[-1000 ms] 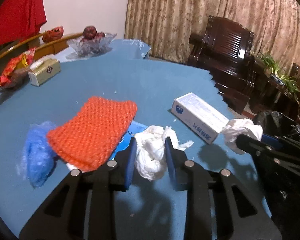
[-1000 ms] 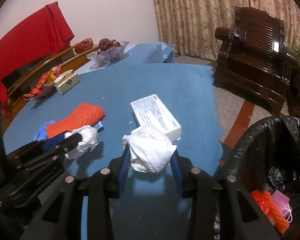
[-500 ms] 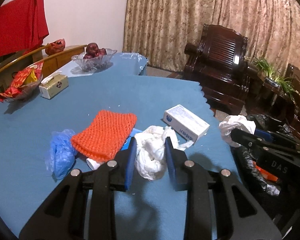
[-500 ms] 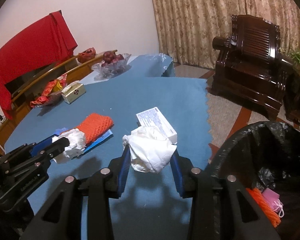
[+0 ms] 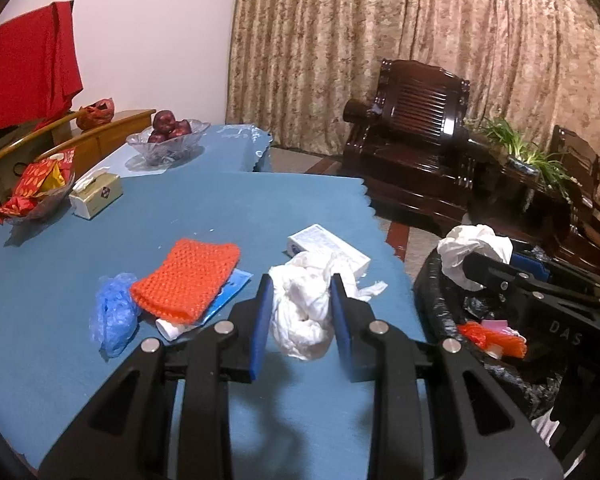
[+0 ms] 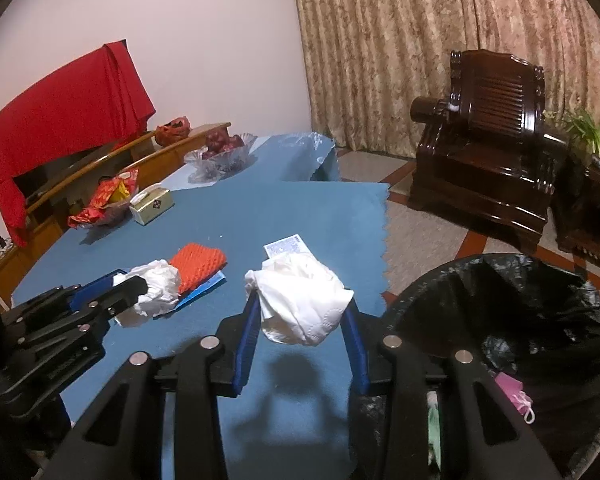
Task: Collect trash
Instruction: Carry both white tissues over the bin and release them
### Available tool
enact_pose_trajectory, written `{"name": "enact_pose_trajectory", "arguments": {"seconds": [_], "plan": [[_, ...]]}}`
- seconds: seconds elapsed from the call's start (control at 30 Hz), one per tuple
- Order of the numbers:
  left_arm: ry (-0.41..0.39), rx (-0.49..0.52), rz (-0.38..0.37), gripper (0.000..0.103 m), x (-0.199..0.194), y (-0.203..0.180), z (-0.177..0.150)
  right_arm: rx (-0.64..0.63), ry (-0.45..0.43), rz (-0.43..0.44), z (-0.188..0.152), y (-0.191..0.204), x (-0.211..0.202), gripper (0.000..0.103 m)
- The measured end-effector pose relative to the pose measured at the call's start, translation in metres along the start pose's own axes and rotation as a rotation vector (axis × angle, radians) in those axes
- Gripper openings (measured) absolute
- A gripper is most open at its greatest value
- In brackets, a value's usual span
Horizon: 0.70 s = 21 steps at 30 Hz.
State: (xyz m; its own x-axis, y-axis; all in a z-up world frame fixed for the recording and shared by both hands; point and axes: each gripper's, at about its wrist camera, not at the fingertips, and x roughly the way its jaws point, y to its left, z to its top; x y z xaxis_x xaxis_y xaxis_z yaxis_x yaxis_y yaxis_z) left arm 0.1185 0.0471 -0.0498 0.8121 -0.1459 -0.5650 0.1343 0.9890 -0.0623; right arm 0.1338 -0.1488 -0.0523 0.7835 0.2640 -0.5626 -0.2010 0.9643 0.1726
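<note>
A: Grippers, both loaded. Left gripper (image 5: pixel 298 312): fingers (image 5: pixel 260 316) closed part-way onto a crumpled white plastic wad (image 5: pixel 304 308), held above the blue counter (image 5: pixel 220 208). Right gripper (image 6: pixel 302 320): fingers (image 6: pixel 246 332) pinched on a crumpled tissue (image 6: pixel 300 300), also lifted off the counter, its shadow on the cloth below.

B: What does each view give that the other lacks?

A: Right wrist view looks down into the black-lined trash bin (image 6: pixel 540 320), just right of the tissue, off the counter's edge; a pink mask (image 6: pixel 514 394) lies inside. Left wrist view shows only the bin's near rim, with orange netting (image 5: pixel 492 338) in it, and the tissue over that rim. Left wrist view alone shows a blue plastic bag (image 5: pixel 114 312) and a small white tube end (image 5: pixel 168 328), both beside the orange knitted cloth (image 5: pixel 188 276).

B: Surroundings?

A: White carton (image 5: pixel 328 246) just behind the plastic wad; in the right wrist view the tissue hides most of it. Blue flat packet (image 5: pixel 230 290) under the orange cloth. Far side of the counter from the cloth: tissue box (image 5: pixel 96 196), snack dish (image 5: pixel 32 192), fruit bowl (image 5: pixel 164 142). Dark wooden armchair (image 6: pixel 488 140) beyond the bin, curtain behind it. The right gripper's body covers part of the bin mouth in the left wrist view.
</note>
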Motion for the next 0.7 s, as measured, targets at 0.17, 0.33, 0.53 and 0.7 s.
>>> {"name": "enact_pose_trajectory", "arguments": {"seconds": [0.17, 0.33, 0.53, 0.7], "plan": [[-0.003, 0.016, -0.029, 0.028, -0.006, -0.015, 0.0, 0.011, -0.013, -0.017, -0.006, -0.01, -0.016, 0.039], [0.002, 0.04, -0.072, 0.028, -0.008, -0.038, -0.002, 0.039, -0.021, -0.048, -0.011, -0.031, -0.032, 0.039], [0.002, 0.085, -0.137, 0.028, -0.007, -0.071, -0.001, 0.085, -0.036, -0.121, -0.02, -0.068, -0.055, 0.039], [0.004, 0.128, -0.199, 0.028, -0.001, -0.102, 0.0, 0.13, -0.042, -0.193, -0.029, -0.103, -0.073, 0.039]]}}
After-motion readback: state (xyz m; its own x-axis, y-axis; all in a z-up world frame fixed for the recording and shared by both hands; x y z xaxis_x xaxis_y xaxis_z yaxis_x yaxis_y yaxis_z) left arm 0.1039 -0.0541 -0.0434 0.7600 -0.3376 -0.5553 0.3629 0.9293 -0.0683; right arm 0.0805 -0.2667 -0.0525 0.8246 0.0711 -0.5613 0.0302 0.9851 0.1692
